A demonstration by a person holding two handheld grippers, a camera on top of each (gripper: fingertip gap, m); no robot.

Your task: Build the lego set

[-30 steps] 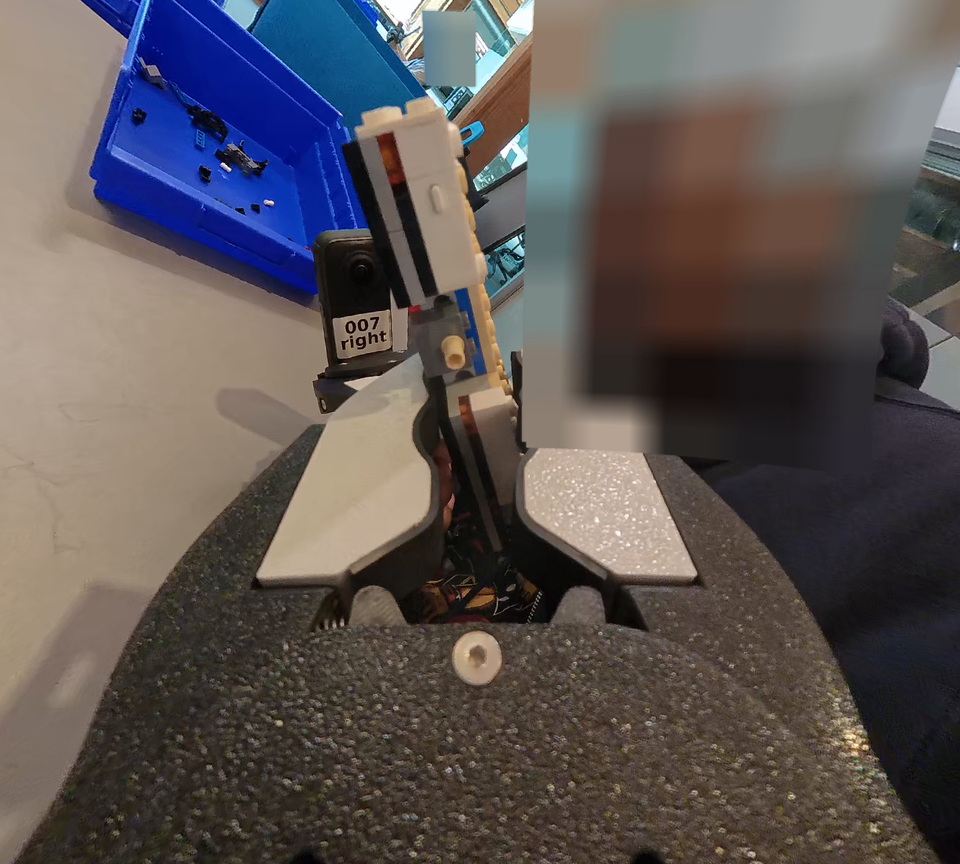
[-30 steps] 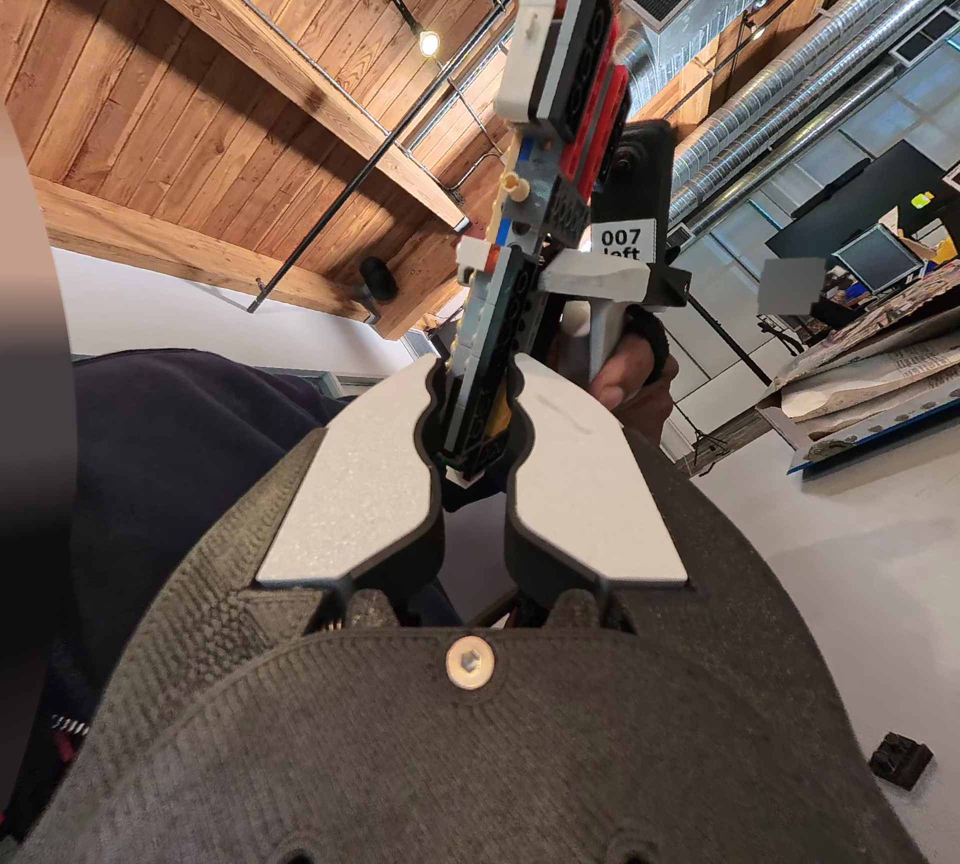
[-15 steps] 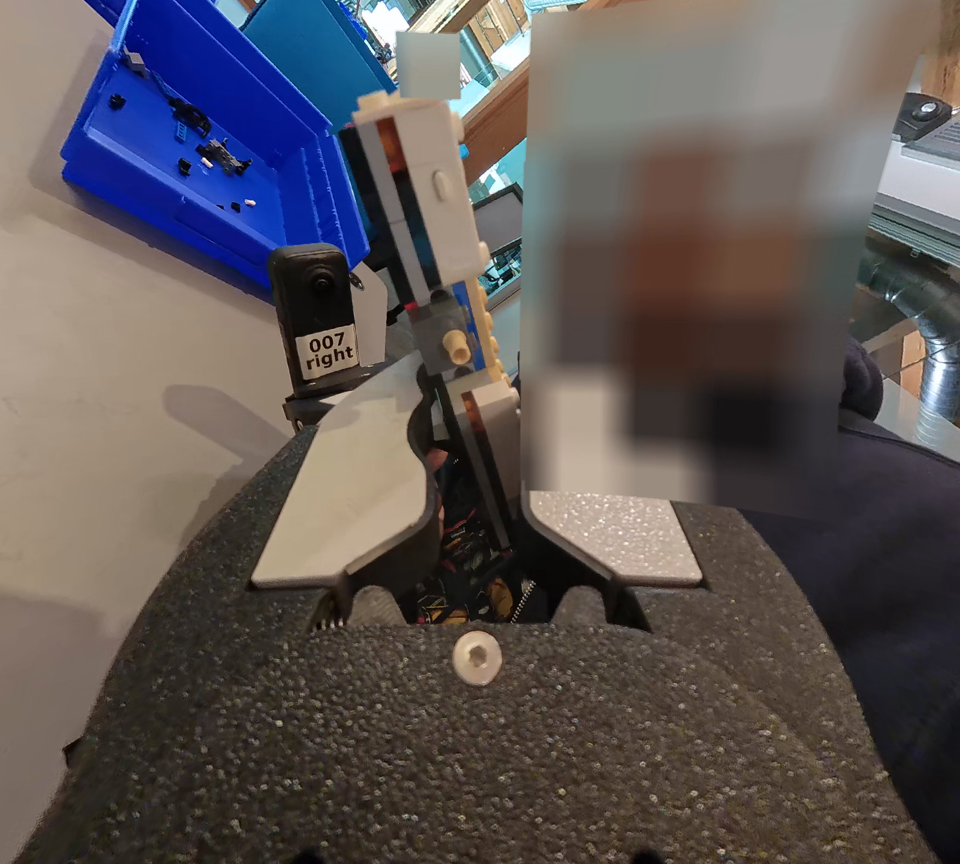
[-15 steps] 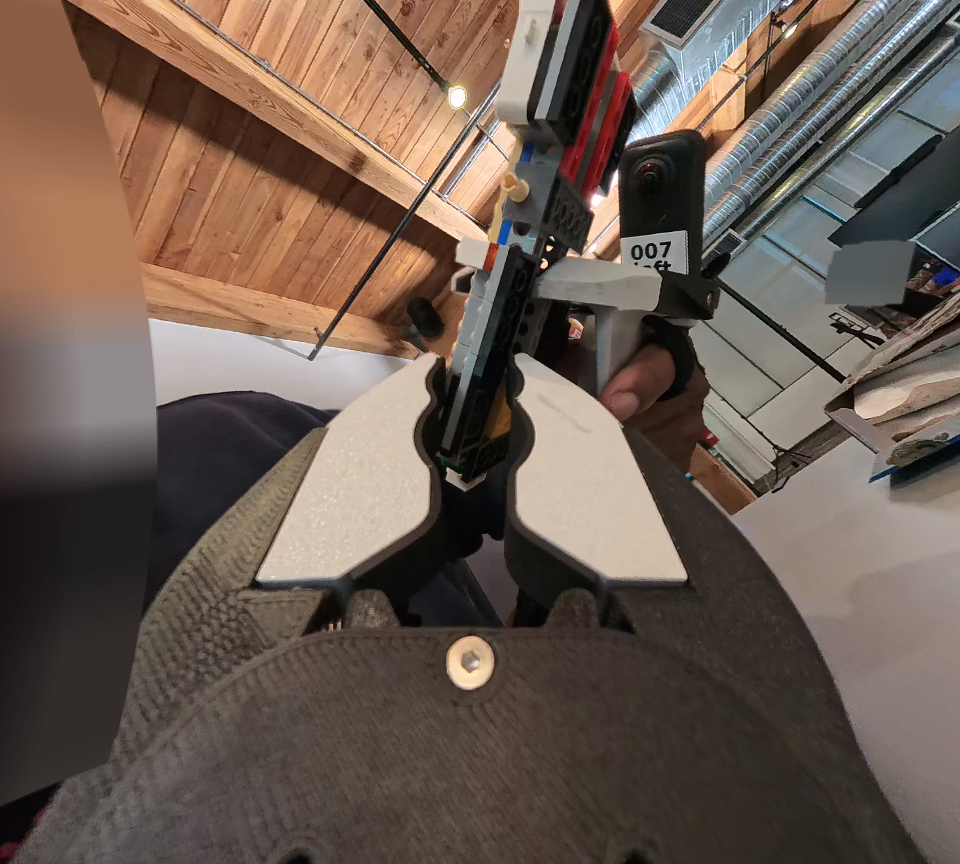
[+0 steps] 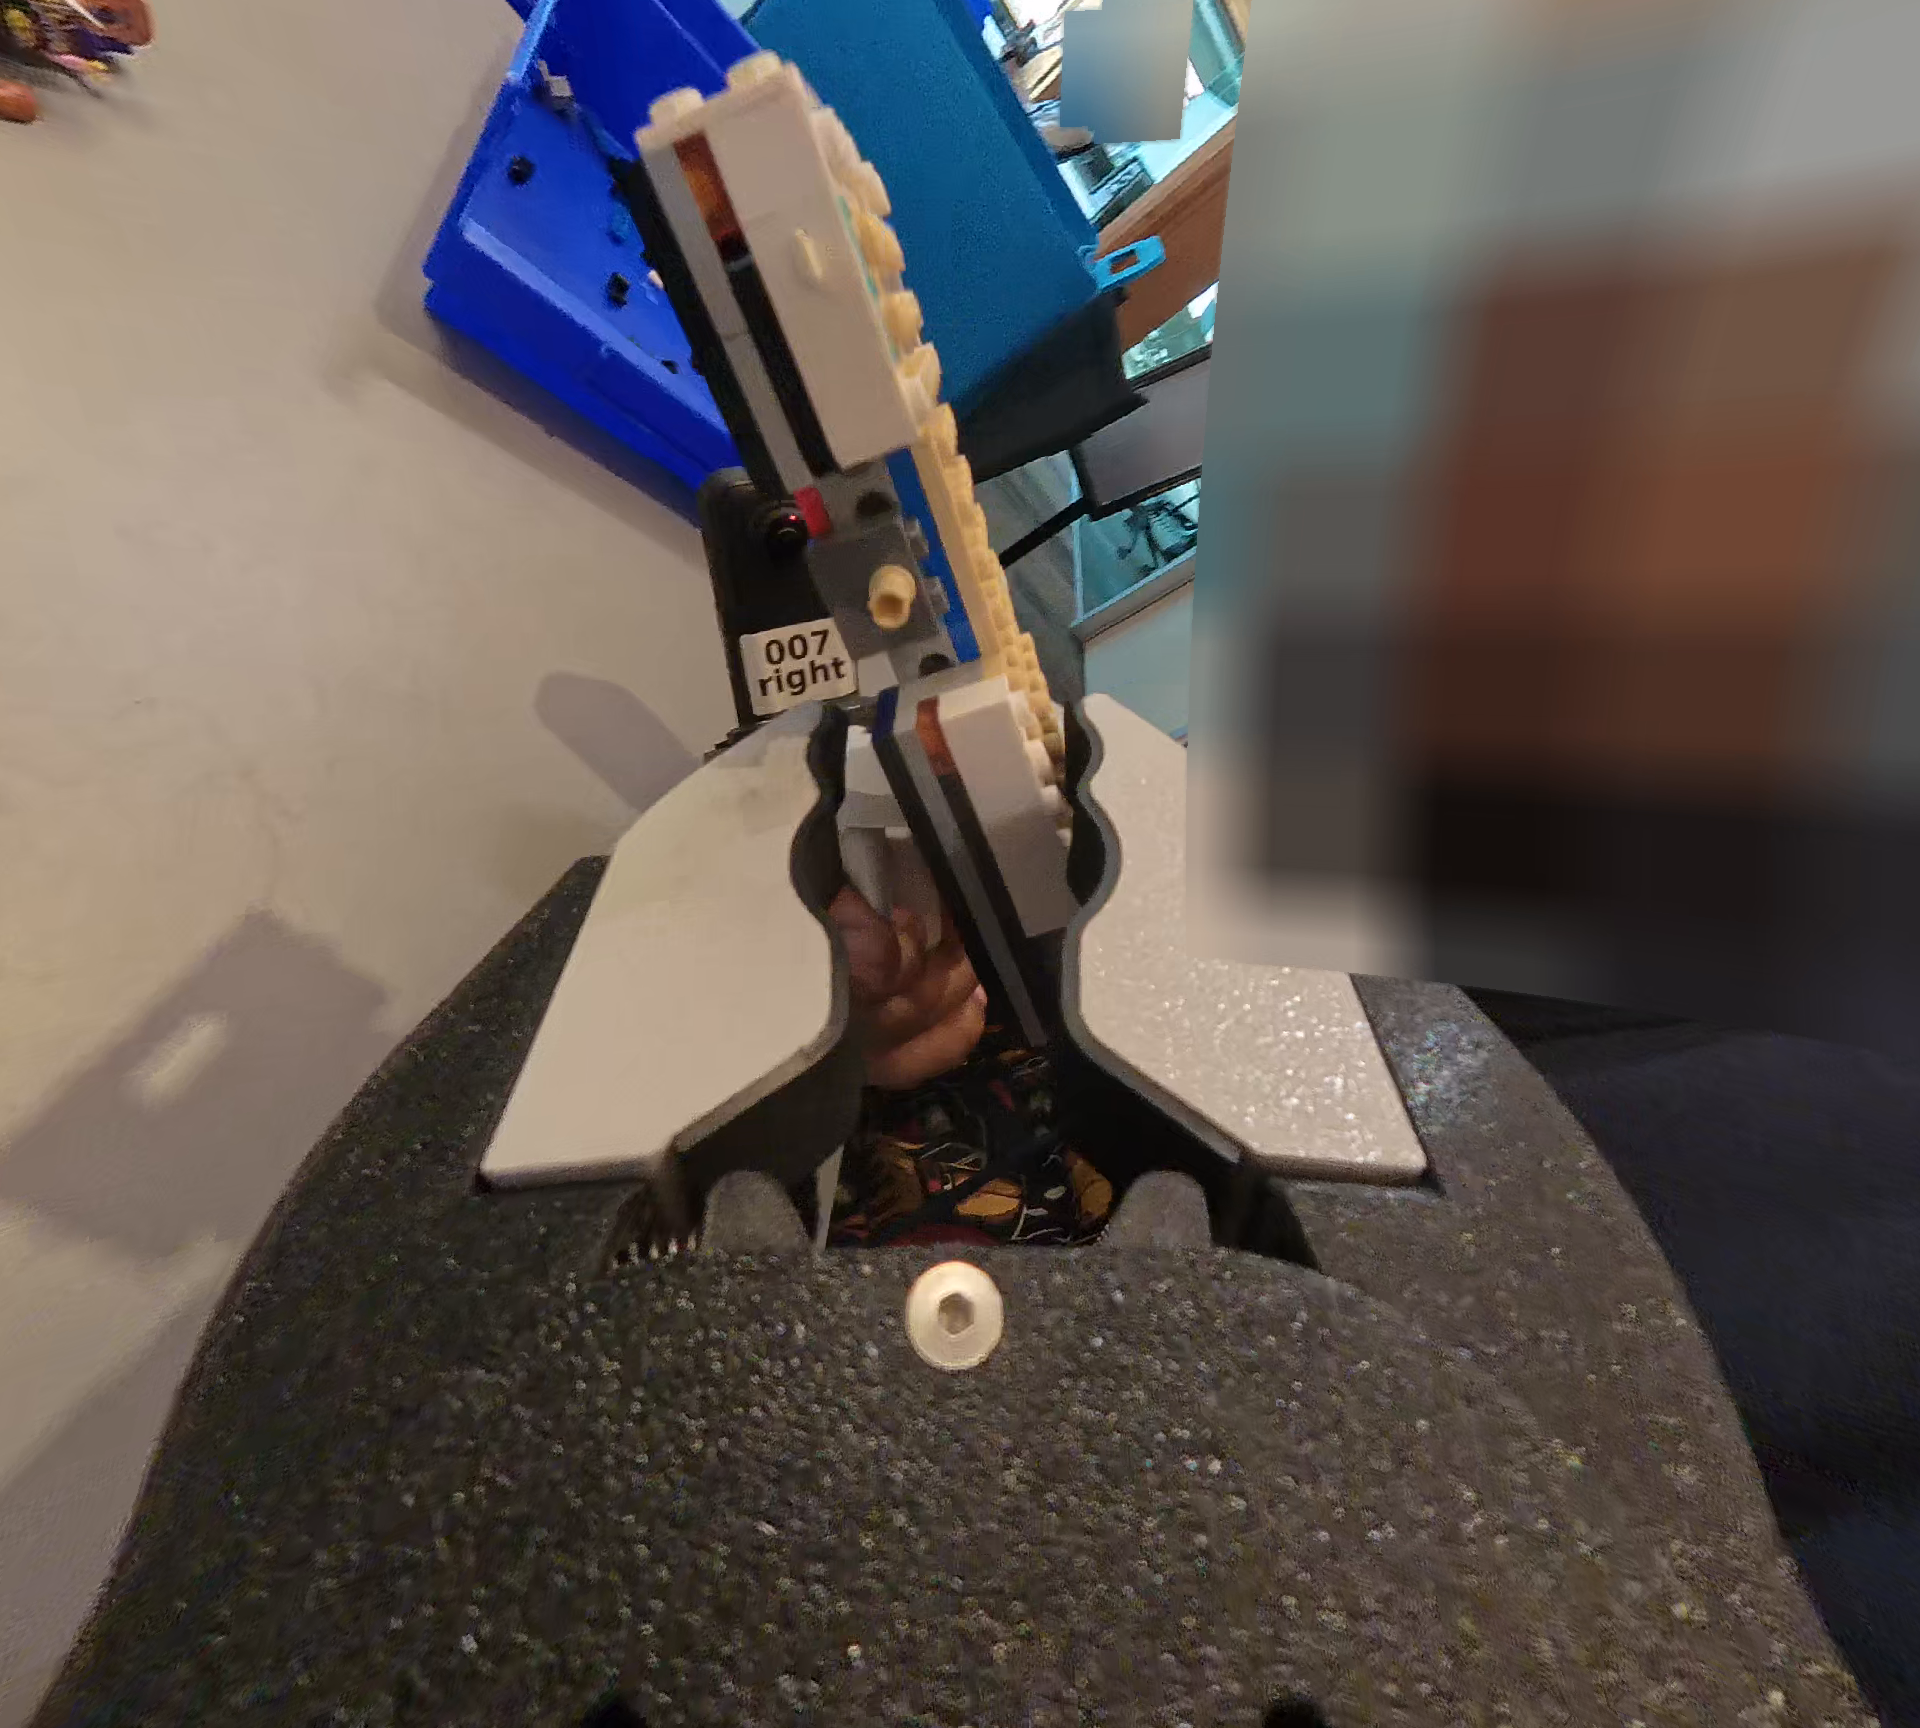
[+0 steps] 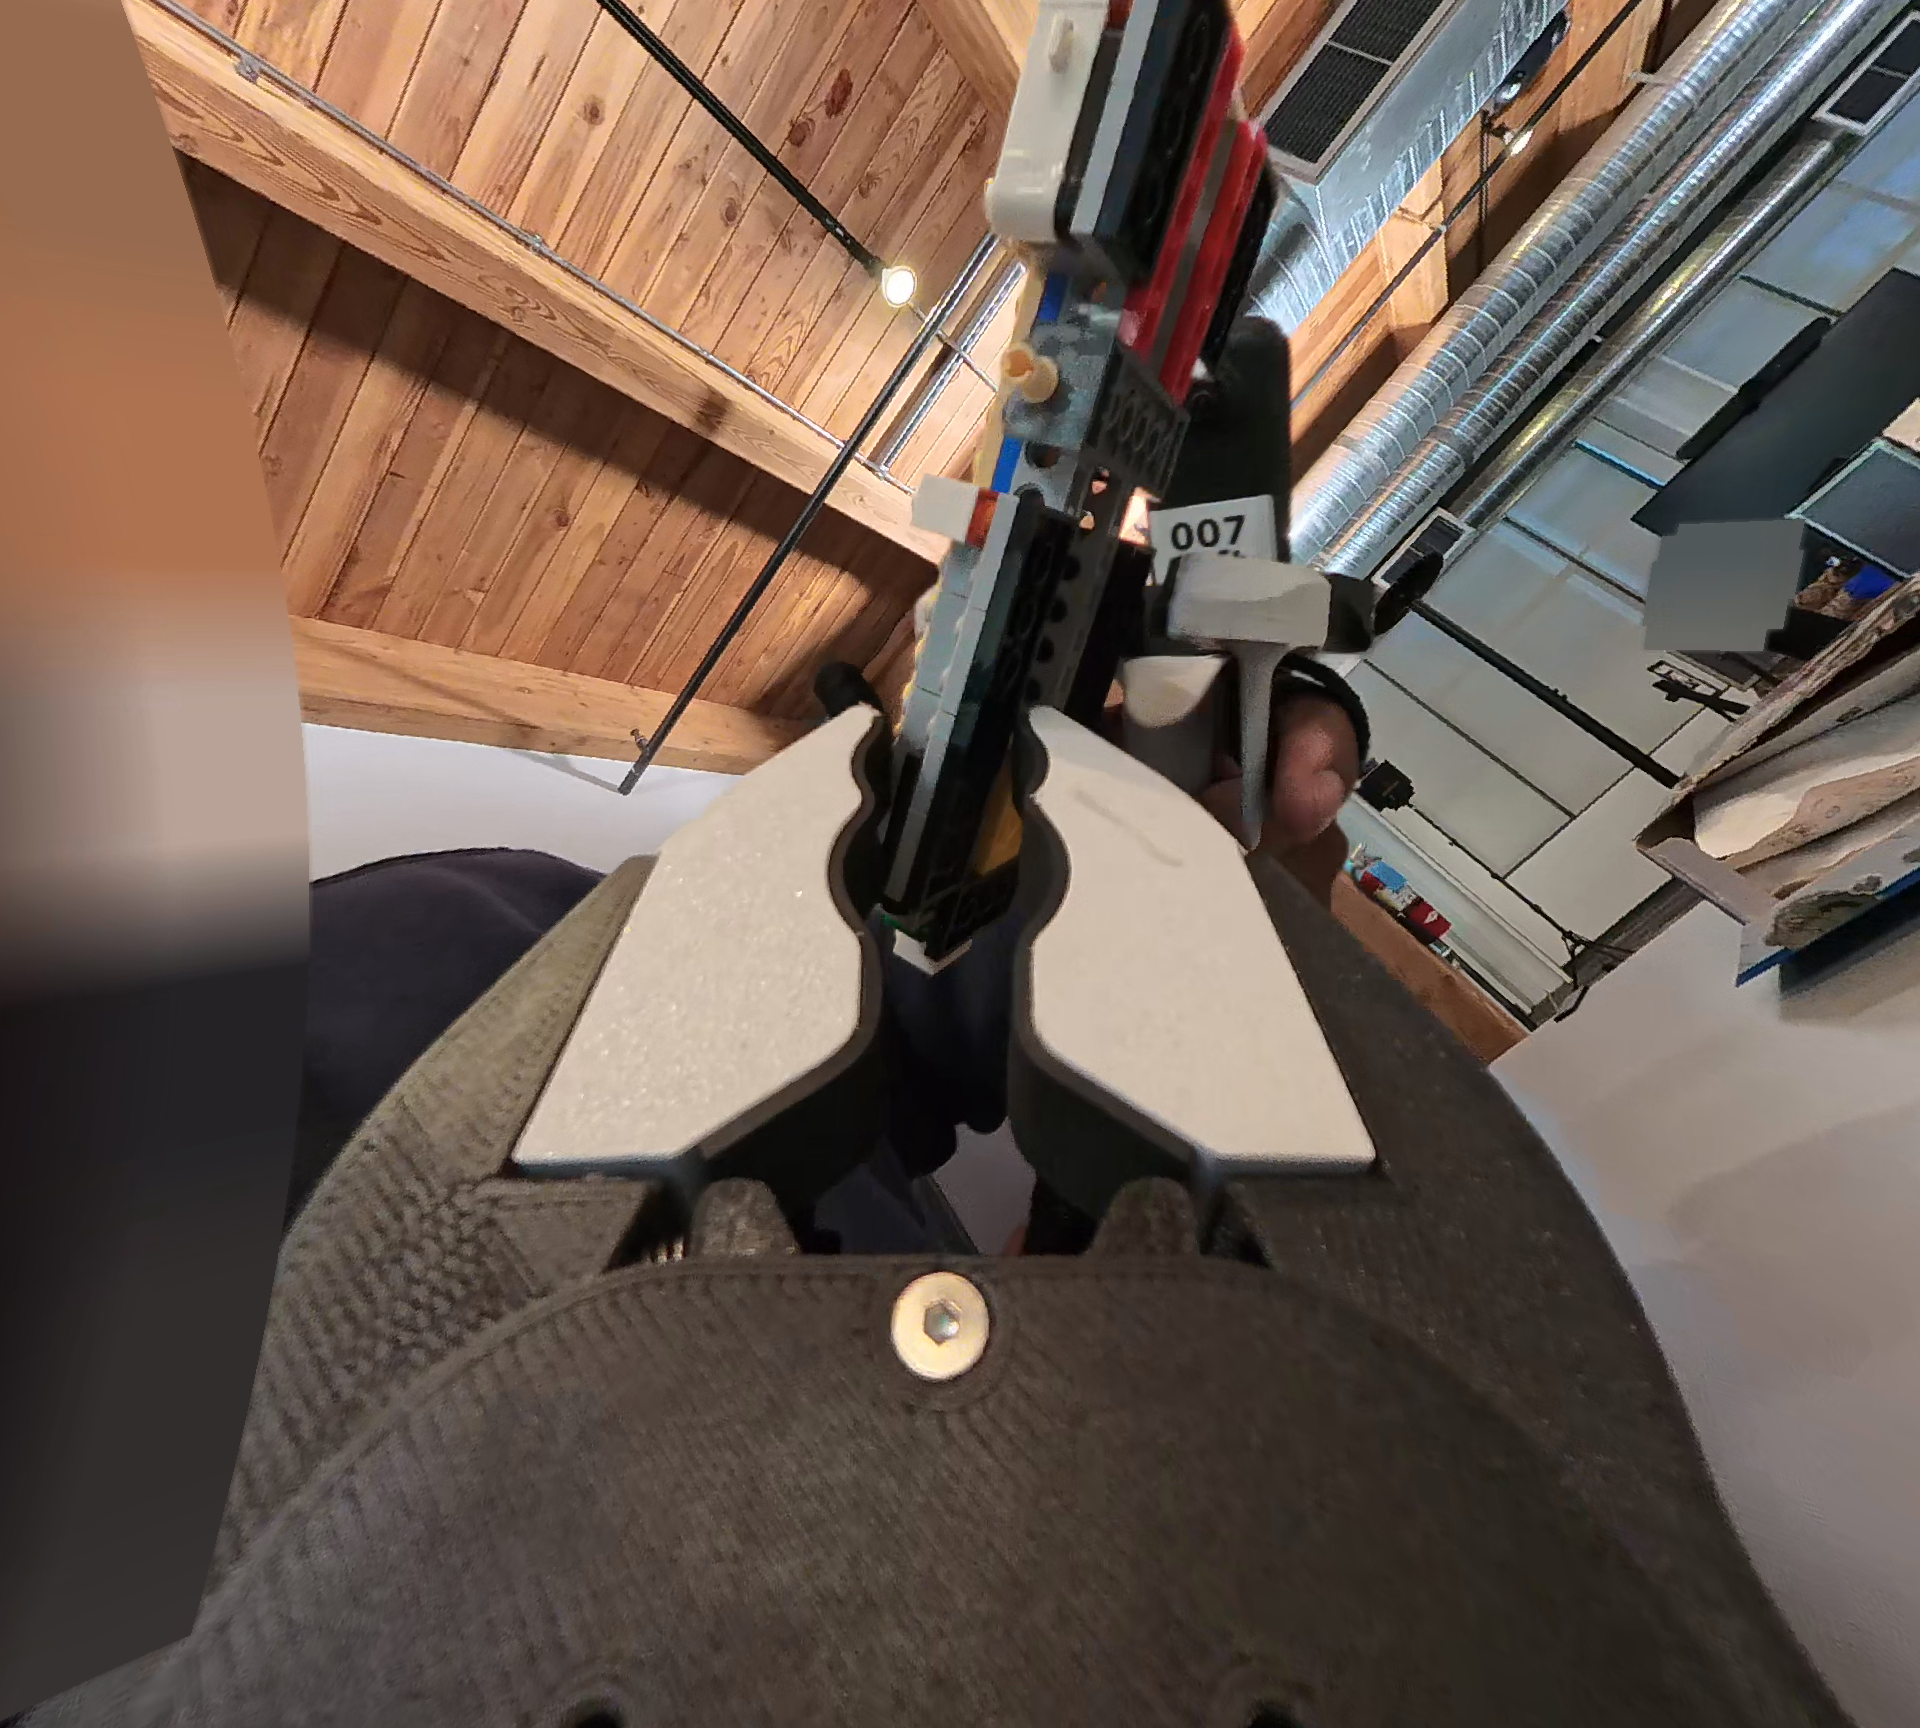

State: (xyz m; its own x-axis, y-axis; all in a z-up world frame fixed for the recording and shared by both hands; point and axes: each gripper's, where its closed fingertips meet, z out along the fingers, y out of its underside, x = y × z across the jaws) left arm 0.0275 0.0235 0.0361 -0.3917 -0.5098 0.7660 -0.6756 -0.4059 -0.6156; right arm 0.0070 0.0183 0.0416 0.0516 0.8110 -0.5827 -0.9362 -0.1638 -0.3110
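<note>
A long brick model (image 5: 790,265) of white, black, grey, blue and tan plates is held up in the air. My right gripper (image 6: 954,743) is shut on its lower end, with both pads pressed against the model (image 6: 1132,99). My left gripper (image 5: 956,743) is open around the same model. Its left pad (image 5: 727,847) stands clear of the bricks, and the tan studs lie against the right pad (image 5: 1143,847). The right gripper's camera (image 5: 764,598) shows just behind the model. The left gripper's finger (image 6: 1247,608) and a hand (image 6: 1309,774) show beside the model in the right wrist view.
A blue bin (image 5: 540,244) with small loose parts sits on the grey table (image 5: 208,535), with a dark blue panel (image 5: 914,151) behind it. Small objects (image 5: 62,26) lie at the far left. Stacked boards (image 6: 1787,805) lie at the right. A person's dark sleeve (image 5: 1714,1211) is close by. My two grippers' fingertips are within a few centimetres of each other.
My left gripper's jaws have opened and its left pad has come off the model. The right gripper keeps its hold. Both grippers and the model have shifted a little.
</note>
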